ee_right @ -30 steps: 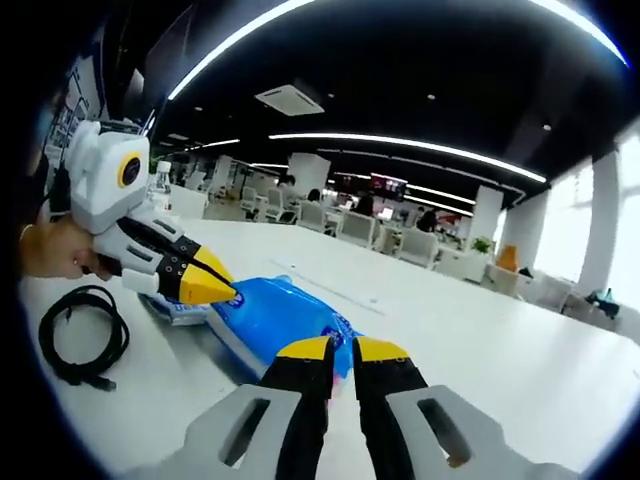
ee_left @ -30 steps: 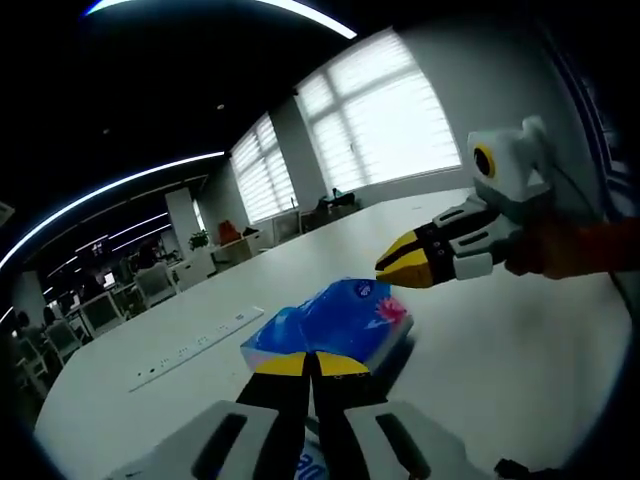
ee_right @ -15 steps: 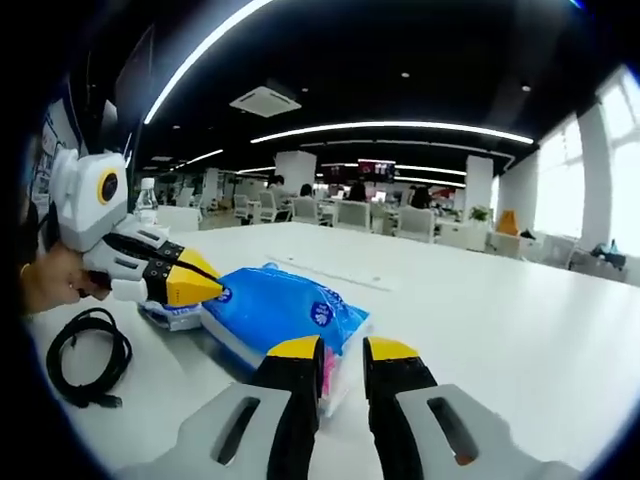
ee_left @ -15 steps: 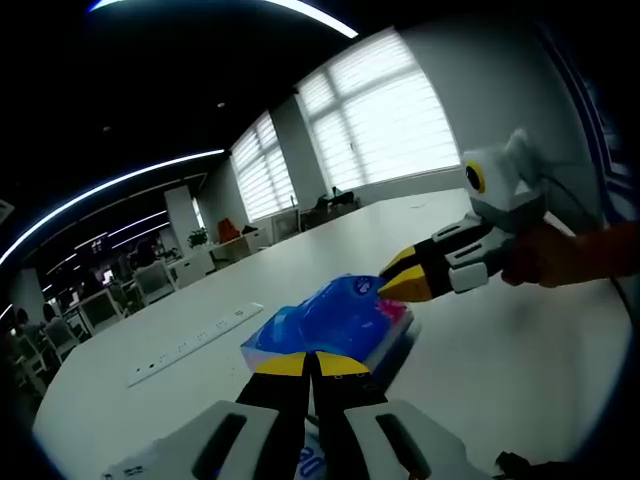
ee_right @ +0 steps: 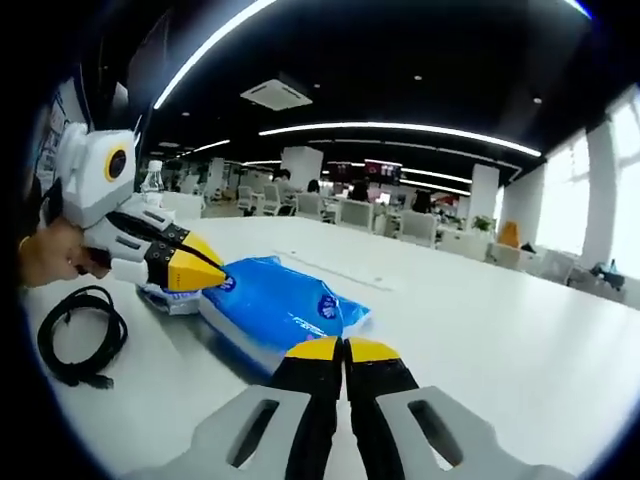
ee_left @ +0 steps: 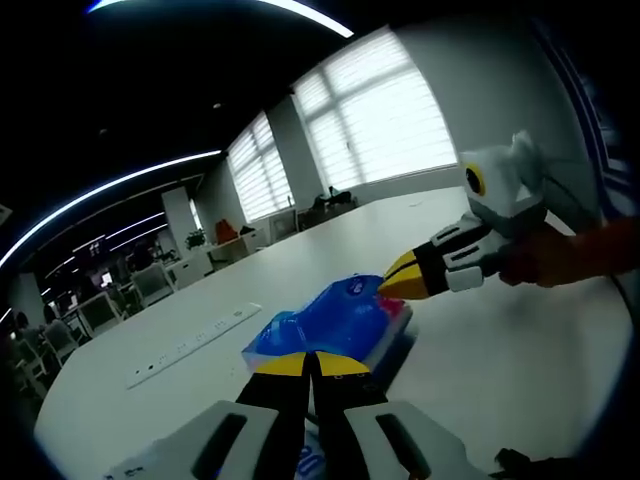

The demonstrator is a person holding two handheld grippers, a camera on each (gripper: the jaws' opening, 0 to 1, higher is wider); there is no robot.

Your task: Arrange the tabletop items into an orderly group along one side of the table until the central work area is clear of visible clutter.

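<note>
A blue tissue pack [ee_left: 335, 318] [ee_right: 275, 305] lies on the white table [ee_left: 500, 350]. My left gripper [ee_left: 310, 365] has its jaws shut at the pack's near end, seemingly pinching the wrapper. In the right gripper view the left gripper [ee_right: 205, 275] comes in from the left, held by a hand, its yellow tip on that same end. My right gripper [ee_right: 345, 350] has its jaws pressed together at the pack's opposite edge. In the left gripper view the right gripper [ee_left: 403, 276] touches the pack's far corner.
A coiled black cable [ee_right: 75, 345] lies left of the pack. A small white and blue box [ee_right: 165, 300] sits against the pack under the left gripper. A white power strip [ee_left: 190, 348] runs along the table. A water bottle [ee_right: 152, 182] stands far back.
My right gripper's jaws, open half a second ago with the pack's edge between them, have shut. The left gripper has stayed shut at the pack's other end.
</note>
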